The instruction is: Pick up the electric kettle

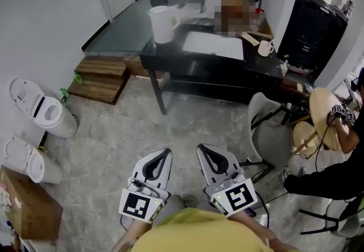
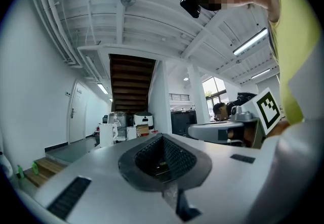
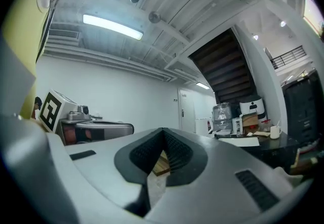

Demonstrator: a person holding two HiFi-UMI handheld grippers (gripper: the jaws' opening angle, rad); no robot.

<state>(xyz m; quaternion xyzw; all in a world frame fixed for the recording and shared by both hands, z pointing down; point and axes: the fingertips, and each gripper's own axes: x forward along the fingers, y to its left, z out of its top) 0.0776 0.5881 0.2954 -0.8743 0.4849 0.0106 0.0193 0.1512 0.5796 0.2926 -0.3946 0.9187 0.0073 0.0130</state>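
With jaws of left gripper and right gripper pressed together on nothing, step toward the far bench, spread one pair early, then close squarely on the handle of the white electric kettle at its near left edge.

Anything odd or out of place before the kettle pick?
Nothing spilled or tipped: the kettle stands upright on the table. Only oddity: what look like two toilets standing on the floor at far left.
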